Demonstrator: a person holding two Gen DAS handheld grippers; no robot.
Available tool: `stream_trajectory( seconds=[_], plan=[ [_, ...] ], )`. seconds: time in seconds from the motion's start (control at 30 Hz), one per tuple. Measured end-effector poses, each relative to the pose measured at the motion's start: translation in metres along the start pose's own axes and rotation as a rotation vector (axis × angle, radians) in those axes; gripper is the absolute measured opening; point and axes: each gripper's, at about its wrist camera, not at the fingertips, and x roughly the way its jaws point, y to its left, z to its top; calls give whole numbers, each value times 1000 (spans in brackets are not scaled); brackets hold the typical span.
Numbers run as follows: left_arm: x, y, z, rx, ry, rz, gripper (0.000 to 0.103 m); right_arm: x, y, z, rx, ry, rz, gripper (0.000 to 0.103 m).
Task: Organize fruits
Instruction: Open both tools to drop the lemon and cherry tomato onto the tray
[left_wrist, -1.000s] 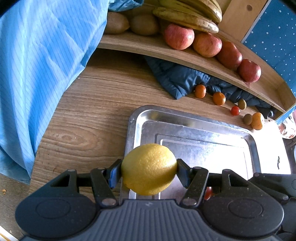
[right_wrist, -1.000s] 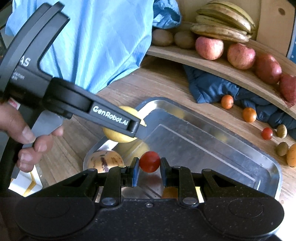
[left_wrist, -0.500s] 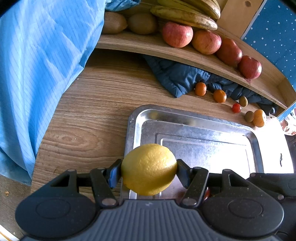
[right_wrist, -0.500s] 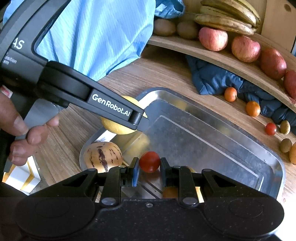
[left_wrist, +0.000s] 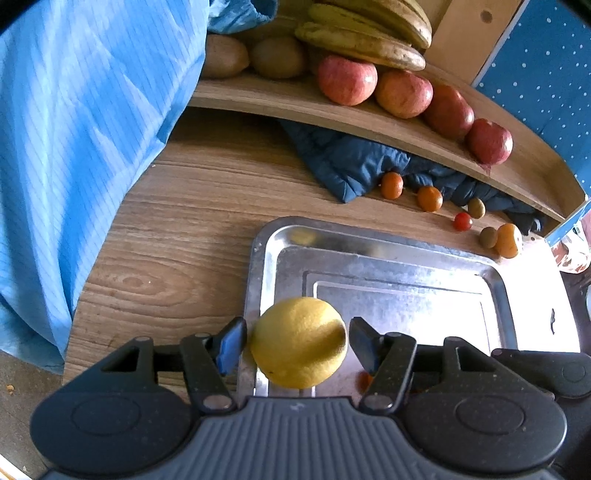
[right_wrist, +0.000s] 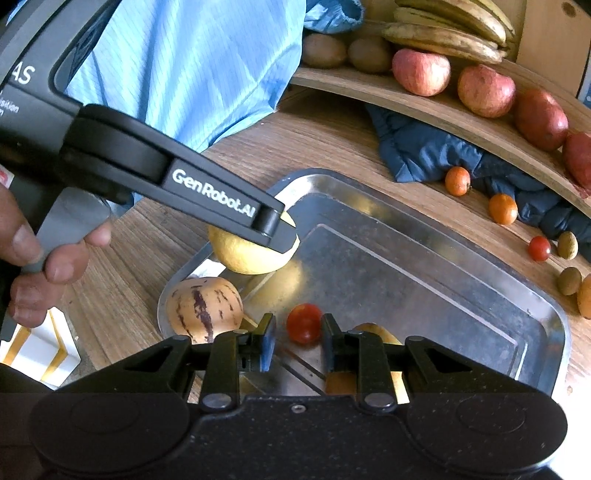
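Observation:
A yellow lemon (left_wrist: 299, 341) sits between the fingers of my left gripper (left_wrist: 297, 343), which is open with gaps on both sides, over the left edge of the metal tray (left_wrist: 406, 266). The right wrist view shows the lemon (right_wrist: 251, 254) low by the tray's (right_wrist: 424, 266) left rim, under the left gripper's finger. My right gripper (right_wrist: 297, 332) is open around a red cherry tomato (right_wrist: 303, 324) lying on the tray. A striped pepino melon (right_wrist: 204, 309) and an orange fruit (right_wrist: 373, 332) also lie in the tray.
A curved wooden shelf (left_wrist: 406, 122) holds apples (left_wrist: 347, 85), kiwis and bananas (left_wrist: 365, 33). Small orange fruits (left_wrist: 392, 185), a cherry tomato (left_wrist: 462, 221) and olive-like fruits lie by a dark blue cloth (left_wrist: 354, 166). A light blue garment (left_wrist: 74, 129) hangs at left.
Both grippers have opened: the left let go of the lemon, the right let go of the cherry tomato, which now rests on the tray.

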Motion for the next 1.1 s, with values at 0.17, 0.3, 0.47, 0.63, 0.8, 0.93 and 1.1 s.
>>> stream_trajectory(
  seconds=[0.17,0.3,0.47,0.63,0.8,0.93,1.1],
  plan=[
    [-8,0,-2,-4,-16,-1,74,-7,2,-2,12,-20,-3,41],
    [-17,1,-6,-6,-30,8,83,-15,5,-3,13,-42,-2,48],
    [-28,0,-13,0,-31,27,88,-30,7,-7,24,-80,-2,58],
    [-40,-4,-23,15,-31,46,95,-46,6,-14,44,-112,-7,68],
    [-51,-8,-34,41,-26,70,99,-60,3,-24,76,-135,-15,77],
    [-59,-10,-45,51,-7,88,100,-68,1,-32,98,-140,-21,84],
    [-64,-14,-57,64,24,114,102,-76,-3,-46,133,-133,-16,92]
  ],
)
